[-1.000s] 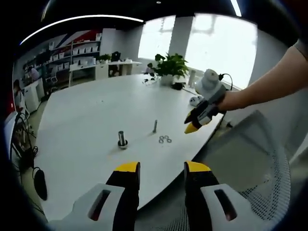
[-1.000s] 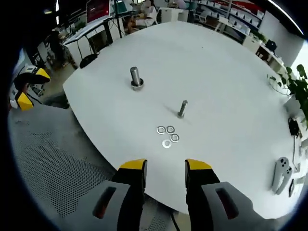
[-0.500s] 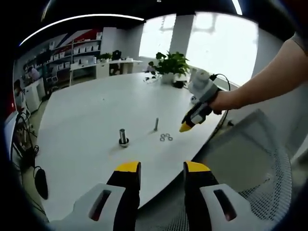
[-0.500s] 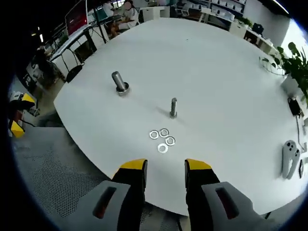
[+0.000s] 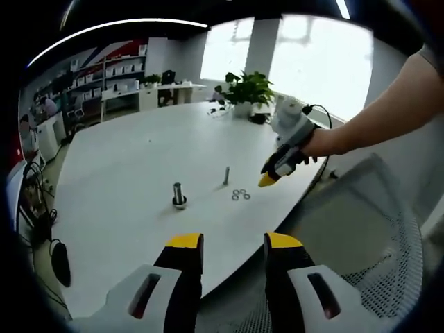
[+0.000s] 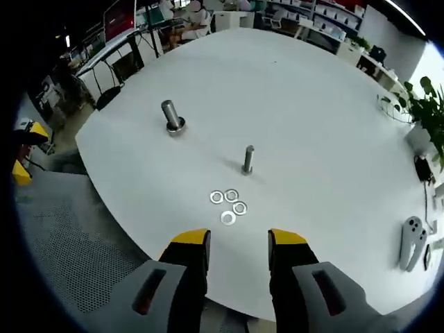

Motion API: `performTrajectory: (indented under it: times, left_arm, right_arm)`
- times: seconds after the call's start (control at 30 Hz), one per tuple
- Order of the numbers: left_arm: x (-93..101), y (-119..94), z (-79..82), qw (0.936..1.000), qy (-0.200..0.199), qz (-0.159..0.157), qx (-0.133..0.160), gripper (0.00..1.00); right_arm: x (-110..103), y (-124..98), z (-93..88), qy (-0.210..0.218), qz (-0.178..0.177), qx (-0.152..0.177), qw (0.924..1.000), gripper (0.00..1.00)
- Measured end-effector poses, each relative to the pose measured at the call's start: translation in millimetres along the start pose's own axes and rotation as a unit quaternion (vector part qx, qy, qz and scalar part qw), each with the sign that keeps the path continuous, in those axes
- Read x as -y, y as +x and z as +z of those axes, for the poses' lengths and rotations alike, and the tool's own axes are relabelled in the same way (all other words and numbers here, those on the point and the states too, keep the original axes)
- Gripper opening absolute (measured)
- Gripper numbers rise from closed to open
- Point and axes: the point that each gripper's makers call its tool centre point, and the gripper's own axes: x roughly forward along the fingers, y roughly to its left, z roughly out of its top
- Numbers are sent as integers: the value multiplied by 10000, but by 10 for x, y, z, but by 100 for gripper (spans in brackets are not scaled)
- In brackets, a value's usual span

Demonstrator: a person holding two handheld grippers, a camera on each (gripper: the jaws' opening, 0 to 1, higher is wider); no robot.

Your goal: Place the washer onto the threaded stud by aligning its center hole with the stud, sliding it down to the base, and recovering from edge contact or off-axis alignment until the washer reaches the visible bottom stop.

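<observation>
Washers on table, just beside stud

The round white tabletop lies mostly bare. Near its front edge, four small metal washers sit clustered flat, with a thin upright threaded stud just behind them and a thicker steel post on a round base well apart to the side. Bare surface separates all three. A leafy potted plant stands at the far edge.
</observation>
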Motion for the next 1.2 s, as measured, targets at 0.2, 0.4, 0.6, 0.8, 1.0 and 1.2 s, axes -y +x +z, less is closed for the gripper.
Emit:
performTrajectory:
  times: [0.2, 0.4, 0.6, 0.8, 1.0, 1.2]
  left_arm:
    - [3, 6, -16, 10000, 10, -8, -44, 32]
    - [-26, 3, -21, 10000, -23, 67, -51, 32]
    - [-37, 3, -42, 9999, -36, 104, -87, 31]
    - [-44, 4, -45, 9999, 8, 132, -104, 31]
    - [-50, 7, -54, 9998, 0, 143, -131, 31]
    - [-44, 15, -54, 9998, 15, 128, -147, 31]
  right_arm:
    - [-69, 171, -36, -128, 166, -216, 9995, 27]
    - [-120, 369, -88, -285, 173, -547, 9979, 25]
    - [-132, 502, -129, -218, 217, -737, 9968, 25]
    - [-103, 601, -128, -227, 91, -929, 9954, 24]
    - [-91, 633, -88, -316, 102, -903, 9954, 23]
    - [-77, 633, -93, -601, 197, -1032, 9926, 20]
